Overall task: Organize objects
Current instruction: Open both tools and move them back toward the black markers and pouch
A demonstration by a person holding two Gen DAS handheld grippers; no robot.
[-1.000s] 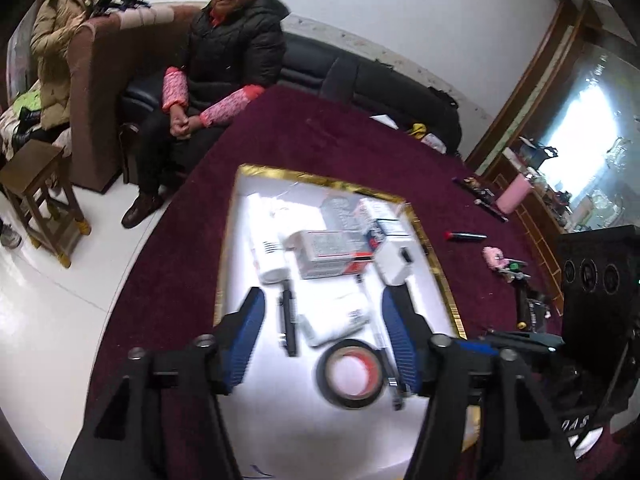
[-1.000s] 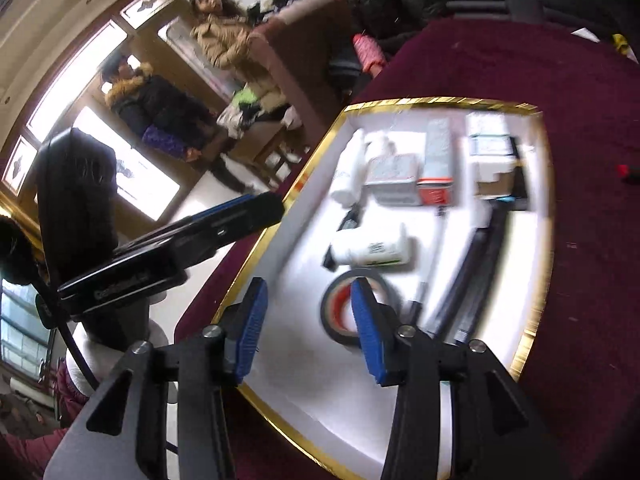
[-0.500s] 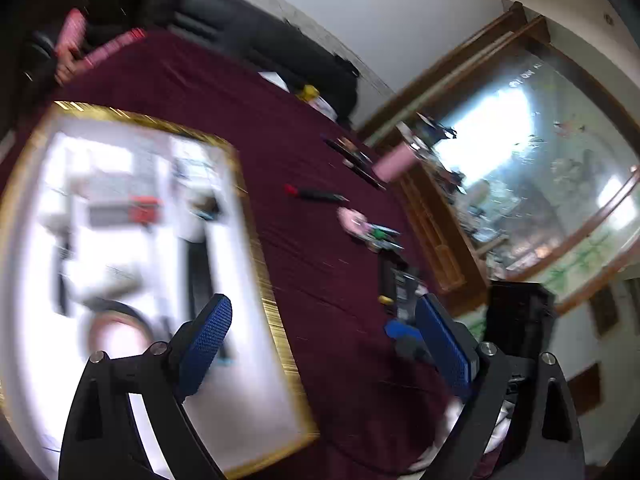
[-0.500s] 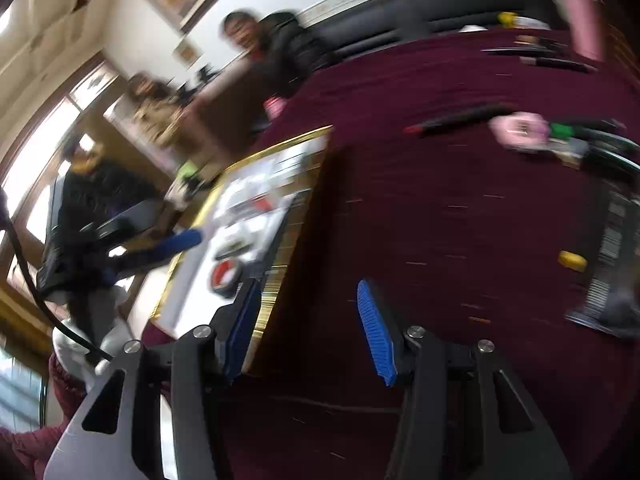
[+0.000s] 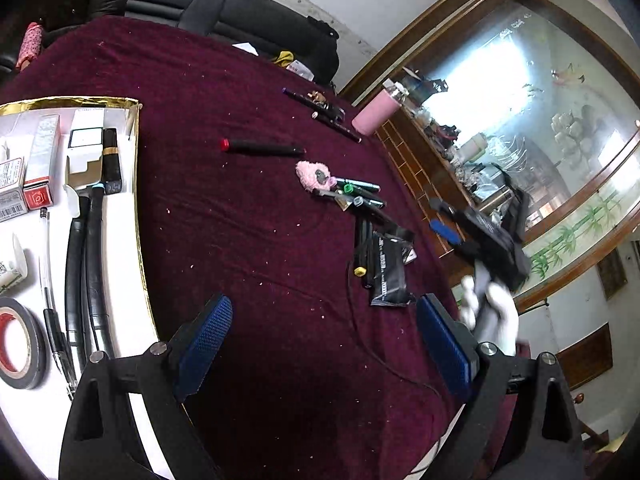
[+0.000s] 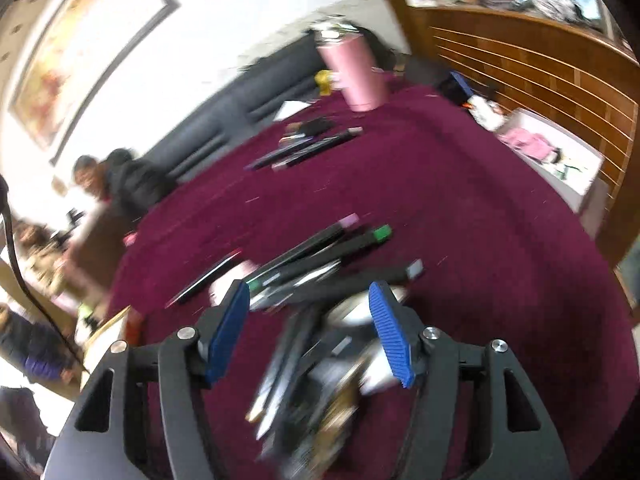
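Note:
My left gripper [image 5: 324,324] is open and empty over the bare maroon cloth, right of the gold-rimmed white tray [image 5: 138,216]. The tray holds boxes, black tubes, a pen and a roll of black tape [image 5: 20,342]. Loose on the cloth lie a black marker with a red cap [image 5: 262,147], a pink fuzzy item [image 5: 314,174], several markers [image 5: 360,196] and a black packet [image 5: 388,270]. My right gripper [image 6: 308,312] is open, low over that pile of markers [image 6: 320,256] and the packet [image 6: 320,392], with the view blurred. It also shows in the left wrist view [image 5: 480,240].
A pink tumbler [image 5: 376,114] stands at the far table edge beside more pens [image 5: 324,114]; it also shows in the right wrist view [image 6: 352,76]. A wooden cabinet [image 6: 540,72] runs along the right. A black sofa [image 5: 232,20] and seated people are beyond the table.
Both grippers have swung right, away from the tray. The left now faces the loose items on the cloth; the right has dropped over the marker pile. Both stay open.

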